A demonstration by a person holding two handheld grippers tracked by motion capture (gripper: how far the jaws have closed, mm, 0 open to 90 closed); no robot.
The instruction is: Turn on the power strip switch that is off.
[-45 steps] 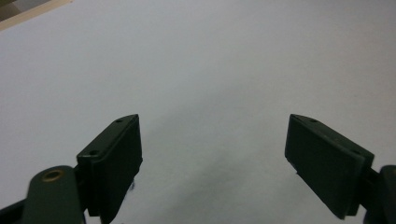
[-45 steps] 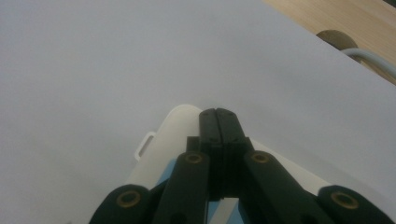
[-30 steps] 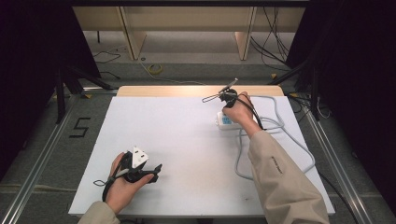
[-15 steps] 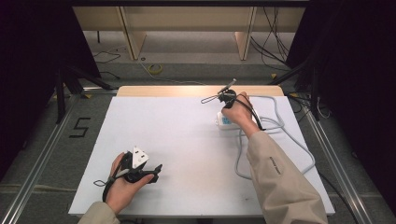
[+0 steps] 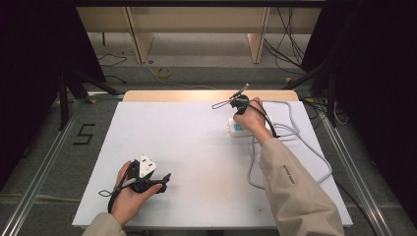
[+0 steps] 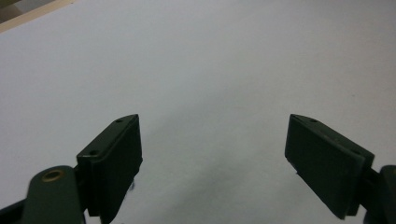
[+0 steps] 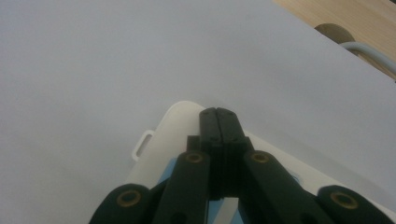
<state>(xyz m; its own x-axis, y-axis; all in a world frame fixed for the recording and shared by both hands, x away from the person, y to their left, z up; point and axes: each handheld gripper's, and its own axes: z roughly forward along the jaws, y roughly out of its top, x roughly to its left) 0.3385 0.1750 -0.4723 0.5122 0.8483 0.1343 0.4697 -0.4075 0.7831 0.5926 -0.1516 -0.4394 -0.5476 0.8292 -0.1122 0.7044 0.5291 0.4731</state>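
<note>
A white box with a blue label [image 5: 235, 128] lies at the far right of the white table [image 5: 196, 147], and a grey cable [image 5: 290, 132] loops away from it. My right gripper [image 5: 236, 117] rests over this box in the person's right hand. In the right gripper view its jaws are shut [image 7: 219, 116] tight together with nothing between them, tips just above the white box [image 7: 156, 144]. My left gripper [image 5: 164, 179] lies low at the near left in the left hand. Its jaws stand wide open [image 6: 212, 158] over bare table.
The grey cable [image 5: 255, 169] trails in loops across the table's right side toward the near edge. A wooden strip [image 5: 206, 95] runs along the far edge. Dark stands and loose cables sit on the floor around the table.
</note>
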